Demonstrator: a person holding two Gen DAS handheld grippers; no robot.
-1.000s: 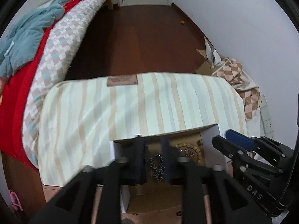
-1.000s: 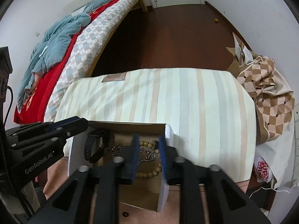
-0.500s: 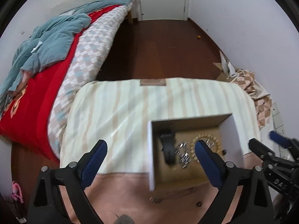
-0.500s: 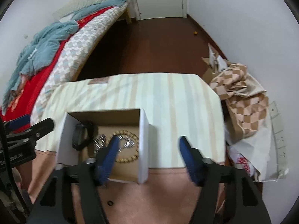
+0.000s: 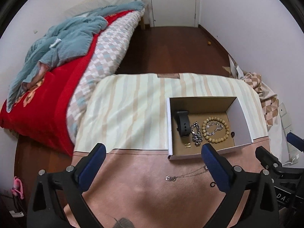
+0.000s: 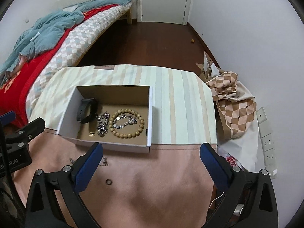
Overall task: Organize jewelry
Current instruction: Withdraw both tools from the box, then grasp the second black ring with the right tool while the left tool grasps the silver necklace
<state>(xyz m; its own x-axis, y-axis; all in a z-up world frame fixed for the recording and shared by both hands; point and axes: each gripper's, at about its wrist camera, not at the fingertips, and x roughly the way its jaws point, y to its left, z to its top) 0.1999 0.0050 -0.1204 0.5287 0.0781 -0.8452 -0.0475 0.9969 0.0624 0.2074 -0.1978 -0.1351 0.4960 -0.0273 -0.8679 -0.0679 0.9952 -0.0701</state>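
Because both the left gripper [image 5: 152,168] and the right gripper [image 6: 151,164] hang wide open and empty, the thin silver necklace [image 5: 187,174] and small dark ring [image 6: 108,181], lying on the pink cloth [image 6: 161,186] outside the cardboard box [image 6: 150,114], could slip from the pads or snag.

Spread right tongs [image 6: 152,152] above box [image 6: 106,144] of jewelry

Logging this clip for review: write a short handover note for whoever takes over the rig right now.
Left tool open, empty. Right tool open, empty. Both hover over the pink surface in front of the box.
In the box: black band, silver chain, bead bracelet with a silver piece inside it, small gold clasp.
Left outside: thin necklace and dark ring.
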